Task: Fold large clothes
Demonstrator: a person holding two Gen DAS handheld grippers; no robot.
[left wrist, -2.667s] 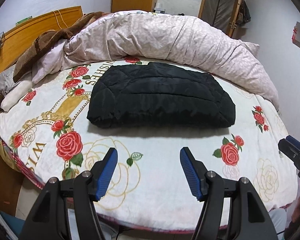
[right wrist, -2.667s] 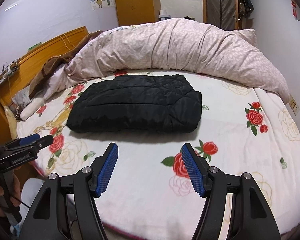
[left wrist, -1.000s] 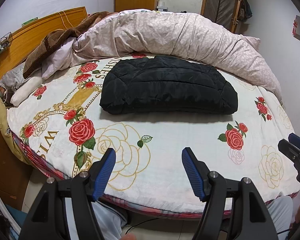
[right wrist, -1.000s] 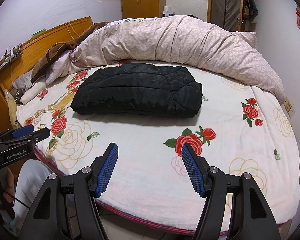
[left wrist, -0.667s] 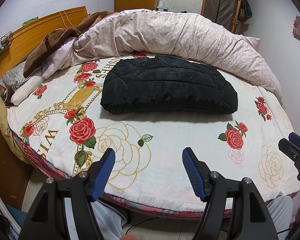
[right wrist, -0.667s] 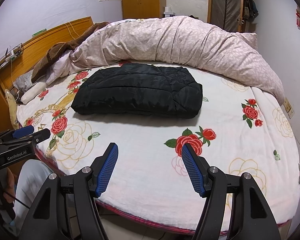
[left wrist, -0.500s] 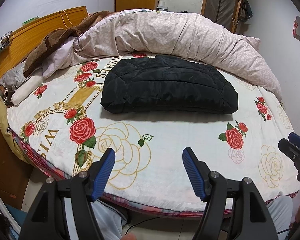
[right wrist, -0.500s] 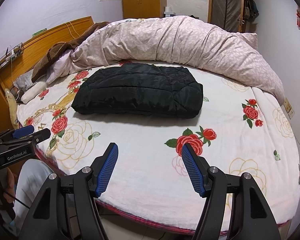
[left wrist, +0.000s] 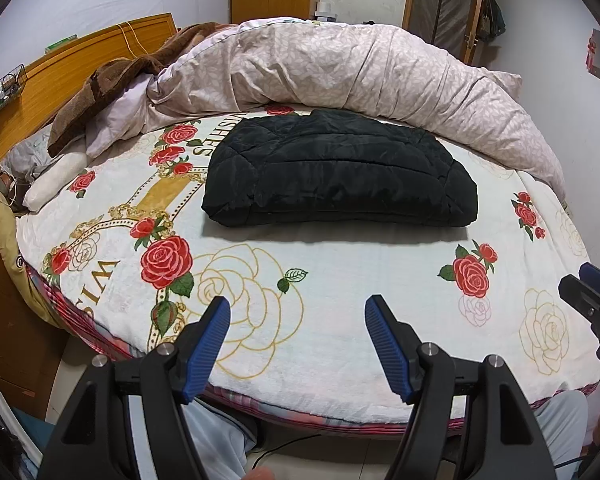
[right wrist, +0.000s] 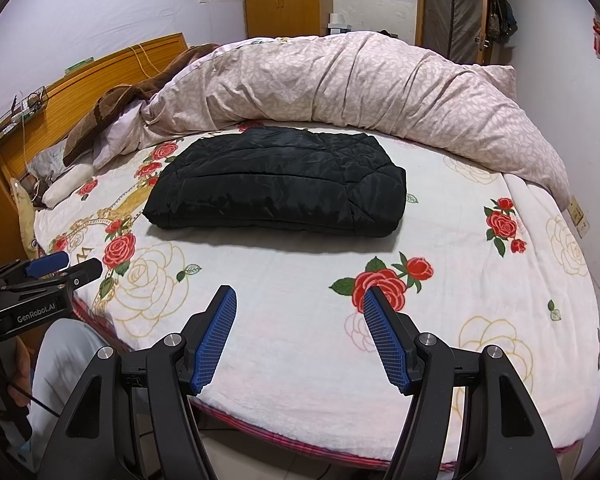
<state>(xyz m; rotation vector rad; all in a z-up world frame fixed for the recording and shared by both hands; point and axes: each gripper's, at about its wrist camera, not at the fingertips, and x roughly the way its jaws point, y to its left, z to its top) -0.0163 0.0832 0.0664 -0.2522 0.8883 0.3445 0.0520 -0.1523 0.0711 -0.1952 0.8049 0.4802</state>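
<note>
A black quilted jacket (left wrist: 340, 172) (right wrist: 280, 182) lies folded into a thick rectangle on the rose-patterned bed sheet (left wrist: 320, 280) (right wrist: 300, 272), toward the far side. My left gripper (left wrist: 298, 308) hovers open over the bed's near edge, well short of the jacket, nothing between its blue pads. My right gripper (right wrist: 299, 296) is likewise open and empty above the near edge. Each view catches the other gripper at its side: the right one (left wrist: 588, 292), the left one (right wrist: 56, 270).
A pink leaf-print duvet (left wrist: 360, 64) (right wrist: 360, 80) is heaped along the far side, just behind the jacket. A brown blanket (left wrist: 116, 84) and pillows lie at the wooden headboard (left wrist: 80, 68) on the left. A person's legs (left wrist: 216, 432) show below the bed edge.
Since 2.7 s ago both grippers drew back from the jacket toward the bed's near edge. Over the last second nothing has moved.
</note>
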